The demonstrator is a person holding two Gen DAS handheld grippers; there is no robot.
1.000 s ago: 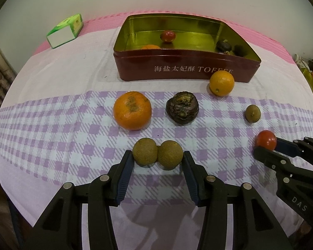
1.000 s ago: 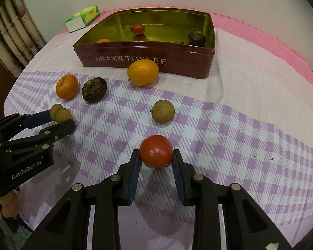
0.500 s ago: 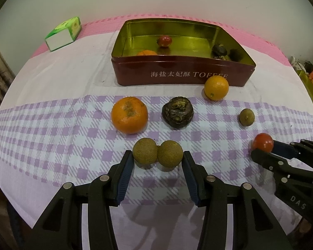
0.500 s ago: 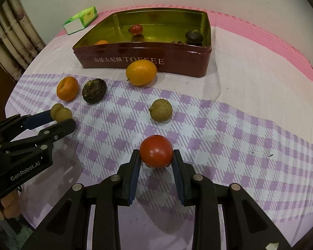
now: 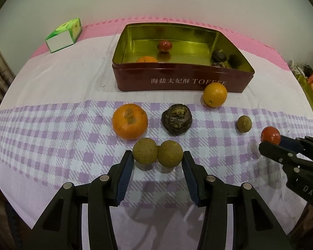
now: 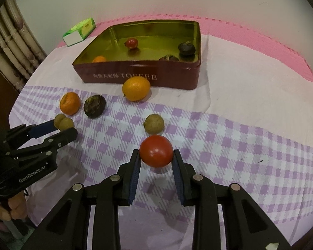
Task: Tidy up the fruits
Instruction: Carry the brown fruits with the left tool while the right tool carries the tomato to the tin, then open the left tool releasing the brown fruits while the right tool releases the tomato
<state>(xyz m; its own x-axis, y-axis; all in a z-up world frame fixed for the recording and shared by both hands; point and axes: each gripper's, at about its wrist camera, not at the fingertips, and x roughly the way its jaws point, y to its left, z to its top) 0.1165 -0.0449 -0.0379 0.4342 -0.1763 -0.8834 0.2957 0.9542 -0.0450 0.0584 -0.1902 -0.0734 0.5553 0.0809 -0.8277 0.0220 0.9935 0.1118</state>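
Observation:
My left gripper is shut on two brown longans pressed side by side between its blue pads, just above the checked cloth. My right gripper is shut on a red tomato, also slightly off the cloth. The red toffee tin stands behind, holding a tomato, an orange and dark fruits. On the cloth lie a tangerine, a dark wrinkled fruit, a small orange and a single longan.
A green and white carton lies at the back left, beside the tin. A curtain hangs past the table's left edge. A person's fingers hold the left gripper's handle. The table's near edge runs just below both grippers.
Both grippers keep their hold. The table scene has drifted slightly in both views; no fruit on the cloth has moved.

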